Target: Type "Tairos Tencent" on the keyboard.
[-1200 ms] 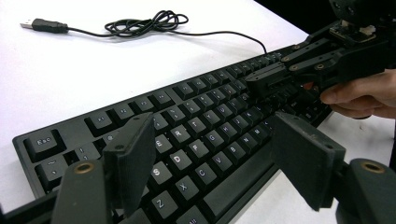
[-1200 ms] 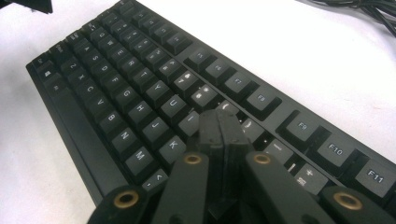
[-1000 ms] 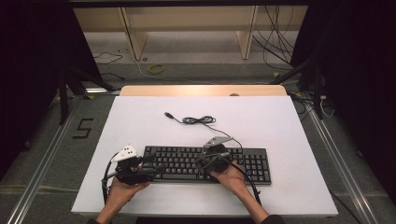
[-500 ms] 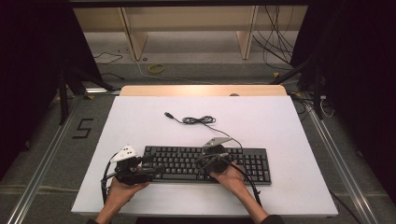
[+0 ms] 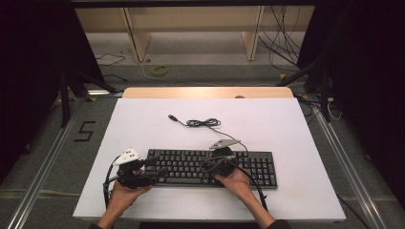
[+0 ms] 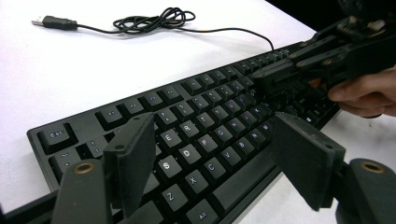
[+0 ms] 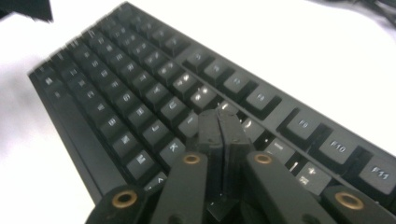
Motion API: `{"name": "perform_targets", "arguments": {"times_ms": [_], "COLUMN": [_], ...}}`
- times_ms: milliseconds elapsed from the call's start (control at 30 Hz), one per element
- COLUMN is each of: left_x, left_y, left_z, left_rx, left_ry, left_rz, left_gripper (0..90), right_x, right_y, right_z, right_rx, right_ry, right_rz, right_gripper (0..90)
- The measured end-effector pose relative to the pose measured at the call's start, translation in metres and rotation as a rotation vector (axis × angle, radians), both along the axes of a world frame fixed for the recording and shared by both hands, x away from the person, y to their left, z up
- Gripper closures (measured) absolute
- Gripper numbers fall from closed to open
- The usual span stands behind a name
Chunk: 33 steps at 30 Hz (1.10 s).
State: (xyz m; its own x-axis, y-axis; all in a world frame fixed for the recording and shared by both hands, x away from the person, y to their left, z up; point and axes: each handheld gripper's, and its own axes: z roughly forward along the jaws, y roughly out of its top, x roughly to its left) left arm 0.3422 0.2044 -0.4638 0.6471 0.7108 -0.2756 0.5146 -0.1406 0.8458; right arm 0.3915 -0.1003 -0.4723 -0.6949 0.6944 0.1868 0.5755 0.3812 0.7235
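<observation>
Right gripper view: closed right tool (image 7: 223, 122) tips touch keyboard (image 7: 140, 88).

A lab recording bay: black curtains (image 5: 28, 71), floor rails (image 5: 40, 167), loose cables (image 5: 282, 38), white table (image 5: 143, 119).

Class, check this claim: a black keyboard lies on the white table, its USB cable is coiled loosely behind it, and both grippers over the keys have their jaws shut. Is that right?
Not quite. Only the right gripper is shut, as the right gripper view shows. The left gripper has its jaws wide open over the keyboard, as the left gripper view shows. The USB cable does lie loosely coiled behind it on the white table.
</observation>
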Motion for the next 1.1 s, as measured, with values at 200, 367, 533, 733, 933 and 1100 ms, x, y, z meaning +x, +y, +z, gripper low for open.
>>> {"name": "perform_targets", "arguments": {"times_ms": [200, 367, 533, 733, 933, 1100], "left_x": [0.001, 0.002, 0.002, 0.003, 0.003, 0.004], "left_y": [-0.001, -0.001, -0.002, -0.001, 0.0, 0.002], "left_z": [-0.001, -0.003, -0.003, -0.003, -0.003, -0.004], "left_rx": [0.008, 0.01, 0.016, 0.02, 0.022, 0.023], "left_ry": [-0.003, 0.002, -0.001, -0.001, 0.001, 0.008], "left_rz": [0.001, 0.007, 0.005, 0.009, 0.016, 0.03], "left_gripper": [30.7, 30.8, 31.0, 31.1, 31.6, 35.6], "right_x": [-0.002, -0.005, -0.008, -0.012, -0.016, -0.021], "right_y": [-0.005, -0.007, -0.008, -0.009, -0.011, -0.01], "right_z": [0.006, 0.009, 0.012, 0.016, 0.018, 0.021], "right_rx": [0.026, 0.047, 0.054, 0.071, 0.083, 0.096], "right_ry": [-0.015, -0.026, -0.018, -0.025, -0.025, -0.038], "right_rz": [-0.005, 0.008, 0.012, 0.017, 0.023, 0.027], "right_gripper": [85.9, 76.7, 62.7, 51.4, 45.1, 40.7]}}
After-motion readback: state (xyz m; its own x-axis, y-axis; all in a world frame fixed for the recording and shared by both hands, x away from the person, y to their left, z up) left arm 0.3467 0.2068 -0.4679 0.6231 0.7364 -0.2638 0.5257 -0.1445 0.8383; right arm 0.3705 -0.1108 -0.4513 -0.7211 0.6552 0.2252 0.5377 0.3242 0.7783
